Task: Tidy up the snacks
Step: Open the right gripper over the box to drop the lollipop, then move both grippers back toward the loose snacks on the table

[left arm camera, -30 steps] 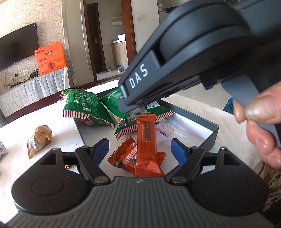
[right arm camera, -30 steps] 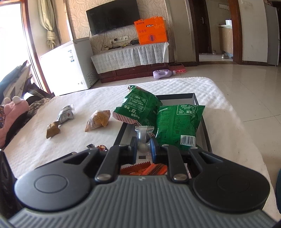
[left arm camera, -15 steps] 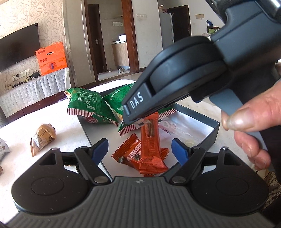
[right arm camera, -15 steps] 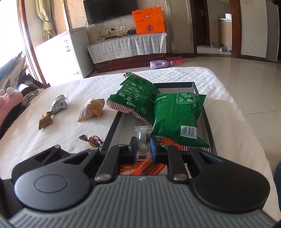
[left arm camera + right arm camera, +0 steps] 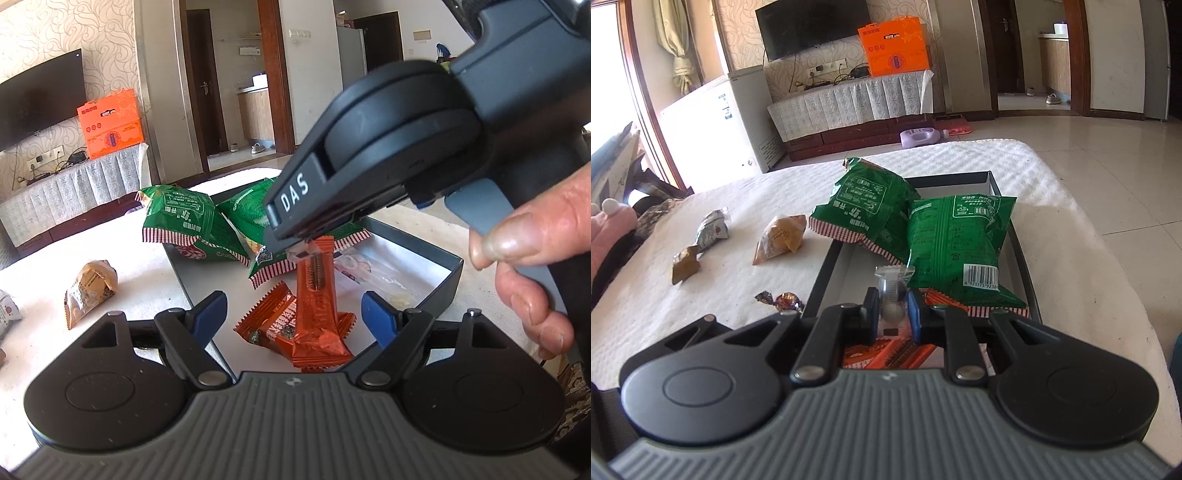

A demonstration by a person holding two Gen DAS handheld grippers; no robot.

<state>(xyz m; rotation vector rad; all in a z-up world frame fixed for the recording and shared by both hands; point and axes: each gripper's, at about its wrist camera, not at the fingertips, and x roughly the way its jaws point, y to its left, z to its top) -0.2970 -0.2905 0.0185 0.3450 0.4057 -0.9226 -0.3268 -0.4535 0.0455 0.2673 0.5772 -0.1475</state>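
Snack packets sit on and around a dark tray (image 5: 1015, 236) on a table covered with a white cloth (image 5: 713, 280). Two green bags (image 5: 960, 243) lie in the tray's far half, and one of them hangs over its left rim. An orange bar (image 5: 291, 328) lies flat at the near end. The right gripper (image 5: 893, 314) has its blue fingers closed on a clear-ended wrapper, and from the left camera an upright orange bar (image 5: 316, 295) hangs from it, its lower end on the flat bar. The left gripper (image 5: 295, 314) hovers just in front with its fingers spread wide, holding nothing. On the cloth left of the tray lie a tan packet (image 5: 781, 238), a silver packet (image 5: 713, 229), a small brown sweet (image 5: 685, 264) and a foil candy (image 5: 785, 301).
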